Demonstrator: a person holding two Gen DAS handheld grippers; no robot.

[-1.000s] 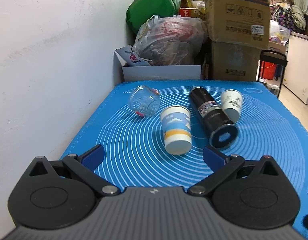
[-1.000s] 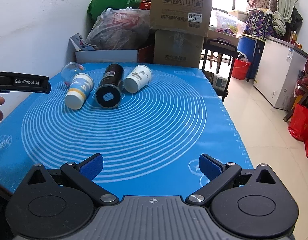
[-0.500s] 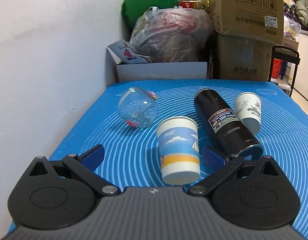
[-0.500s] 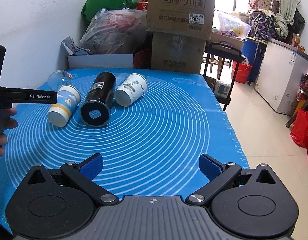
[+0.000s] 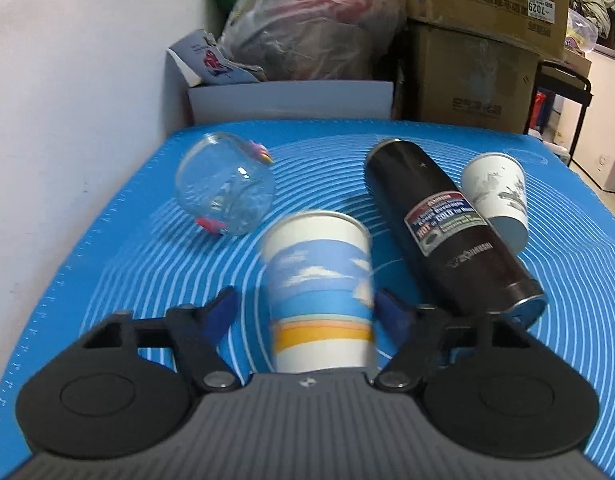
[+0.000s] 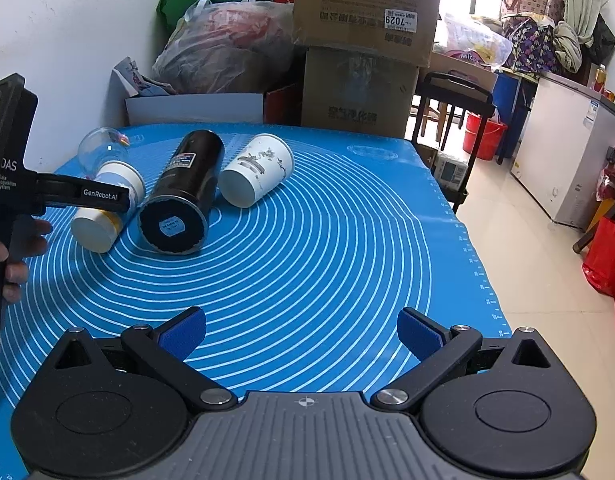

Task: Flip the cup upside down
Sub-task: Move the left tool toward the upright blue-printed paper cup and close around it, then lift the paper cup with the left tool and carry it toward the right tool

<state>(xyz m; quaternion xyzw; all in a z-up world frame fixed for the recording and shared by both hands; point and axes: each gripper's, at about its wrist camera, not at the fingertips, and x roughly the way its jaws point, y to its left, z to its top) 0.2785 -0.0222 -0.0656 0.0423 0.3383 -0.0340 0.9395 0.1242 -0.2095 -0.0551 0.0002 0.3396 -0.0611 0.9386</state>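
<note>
**Left claw straddles the sky-print cup**

The left claw (image 5: 305, 310) sits low over the blue mat (image 6: 327, 248), its two blue pads spread on either side of the paper cup (image 5: 319, 292) printed with clouds and a yellow band. The right pad looks to be touching the cup's wall, while the left pad stands just clear of it, so the claw is open around the cup rather than clamped on it. The cup lies on its side on the surface, with its closed bottom toward the claw.

Just beside it lies a black flask (image 5: 447, 232), also on its side, and against the flask's far flank a white paper cup (image 5: 497, 196) with an ink-style print. A clear glass jar (image 5: 225, 188) lies tipped over near the wall.

The right claw (image 6: 301, 330) hangs well apart from all this, over bare mat, its pads wide open and holding nothing. Cardboard boxes (image 6: 363, 40) and a stuffed plastic bag (image 6: 223, 48) crowd the space behind the surface.
</note>
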